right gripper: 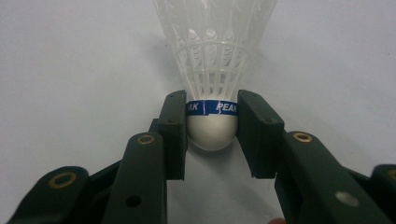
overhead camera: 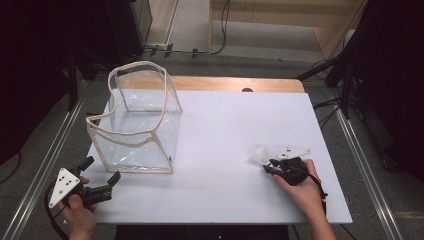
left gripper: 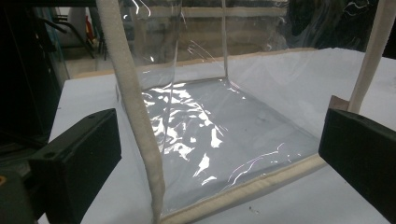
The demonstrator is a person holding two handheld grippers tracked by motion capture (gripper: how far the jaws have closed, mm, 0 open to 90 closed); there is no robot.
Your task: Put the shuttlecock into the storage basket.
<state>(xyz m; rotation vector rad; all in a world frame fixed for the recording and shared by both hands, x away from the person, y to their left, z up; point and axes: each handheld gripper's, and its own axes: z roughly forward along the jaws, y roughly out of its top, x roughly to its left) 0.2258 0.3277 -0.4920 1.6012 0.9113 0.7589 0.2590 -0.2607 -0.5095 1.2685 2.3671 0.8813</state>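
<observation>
Right gripper (right gripper: 212, 135) is clamped on the shuttlecock (right gripper: 212, 56), pads pinching the white cork head from both sides right at the blue band. The feather skirt points straight away from the jaws, so the shuttlecock's long axis runs in line with the gripper. From the high view it sits low on the desk (overhead camera: 225, 130), toward the near right corner, skirt (overhead camera: 260, 155) aimed left and a little away from the person, with the right gripper (overhead camera: 272, 167) behind it. Now the thing that matters: the clear bag (overhead camera: 140, 125) stands open-topped on the far left part of the desk, well apart from the shuttlecock, so any carry would have to go leftward and up over that cloth-trimmed rim. The left gripper (overhead camera: 102, 172) is by far the nearer one to the bag, parked just off its near left corner, jaws spread wide with nothing between them. In the left gripper view the bag's trim (left gripper: 140, 121) rises between those open jaws, not touched. Looks like a lift comes next, cork-end grip holding, skirt leading toward the bag.
</observation>
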